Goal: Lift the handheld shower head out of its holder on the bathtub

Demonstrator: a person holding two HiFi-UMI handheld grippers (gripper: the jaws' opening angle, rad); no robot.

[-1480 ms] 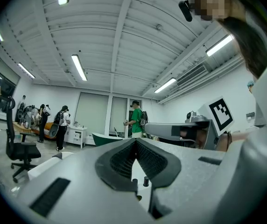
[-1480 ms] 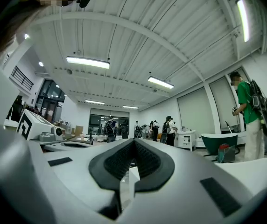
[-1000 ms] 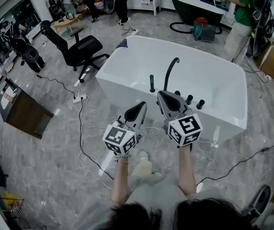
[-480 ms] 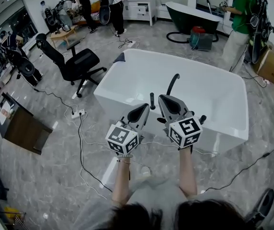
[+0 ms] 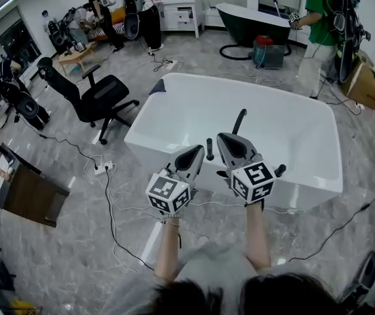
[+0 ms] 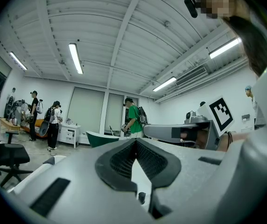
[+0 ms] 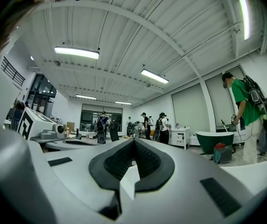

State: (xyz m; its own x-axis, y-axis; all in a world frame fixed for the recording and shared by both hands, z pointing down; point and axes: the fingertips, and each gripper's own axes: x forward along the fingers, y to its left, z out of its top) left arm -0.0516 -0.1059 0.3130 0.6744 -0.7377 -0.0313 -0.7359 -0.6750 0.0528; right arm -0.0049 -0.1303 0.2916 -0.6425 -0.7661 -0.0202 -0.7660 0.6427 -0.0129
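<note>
A white bathtub (image 5: pixel 240 84) stands ahead of me on the grey floor. On its near rim are a curved black spout (image 5: pixel 240 119), black knobs (image 5: pixel 280 170) and the black handheld shower head (image 5: pixel 209 149), upright in its holder. My left gripper (image 5: pixel 195 151) is shut and empty, its tip just left of the shower head. My right gripper (image 5: pixel 227 138) is also shut and empty, just right of it, in front of the spout. In the left gripper view the left gripper (image 6: pixel 134 143) has its jaws meeting at the tip; in the right gripper view the right gripper (image 7: pixel 134 143) looks the same.
A black office chair (image 5: pixel 96 90) stands left of the tub, with cables (image 5: pixel 109 176) across the floor and a wooden cabinet (image 5: pixel 27 186) further left. Behind are a dark green tub (image 5: pixel 253 15), a person in green (image 5: pixel 322 12), a cardboard box (image 5: pixel 364 84) and several people.
I have walked closer to the bathtub. Both grippers, still shut, now reach over its near rim on either side of the shower head instead of hanging short of it.
</note>
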